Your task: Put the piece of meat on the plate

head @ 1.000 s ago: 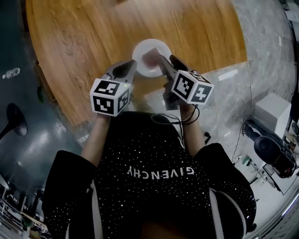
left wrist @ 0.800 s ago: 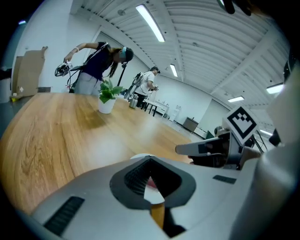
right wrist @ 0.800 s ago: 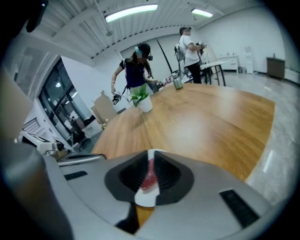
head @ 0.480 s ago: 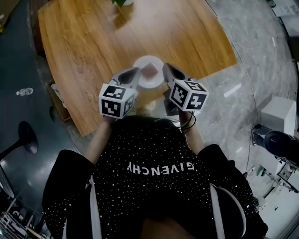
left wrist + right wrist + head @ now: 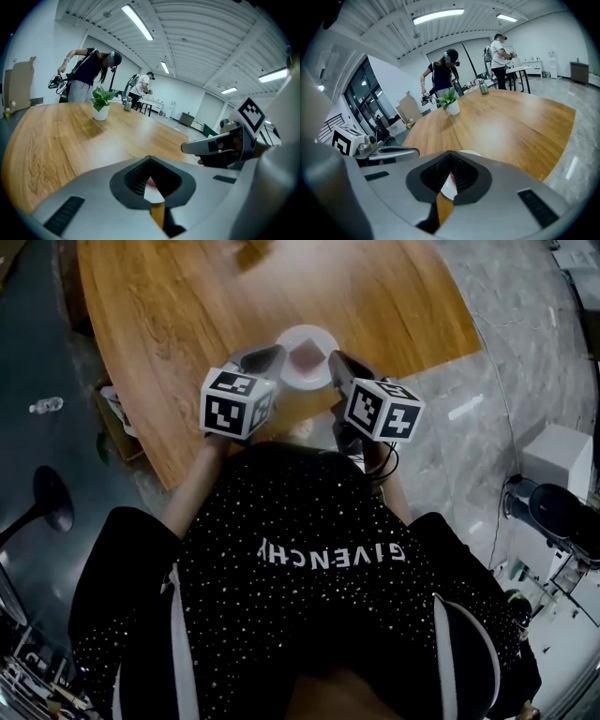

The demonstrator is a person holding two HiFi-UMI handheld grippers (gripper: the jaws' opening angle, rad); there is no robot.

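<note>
Left tongs [image 5: 150, 158]: jaws together at the tips, nothing clamped. Right tongs [image 5: 449, 153]: same, tips meeting, empty. Through the dark diamond-shaped opening behind each pair of tips, a sliver of white and pink shows.

Head view: both tongs held out over the near edge of the wooden counter [image 5: 187, 315], tips pointing away from the person. White plate [image 5: 290, 338] sits on the counter between the two sets of tips, left tongs at its left rim, right tongs at its right rim. Contact with the rim cannot be told.

Piece of meat [image 5: 307, 354]: pinkish, lying on the plate near its middle, touched by neither tongs.

Marker cubes: one on the left tongs [image 5: 236, 403], one on the right [image 5: 382, 410], both nearer the person than the plate.

Farther along the counter: small potted plant [image 5: 450, 103], upright, well apart from the plate. Two people [image 5: 443, 75] stand beyond the far end.
</note>
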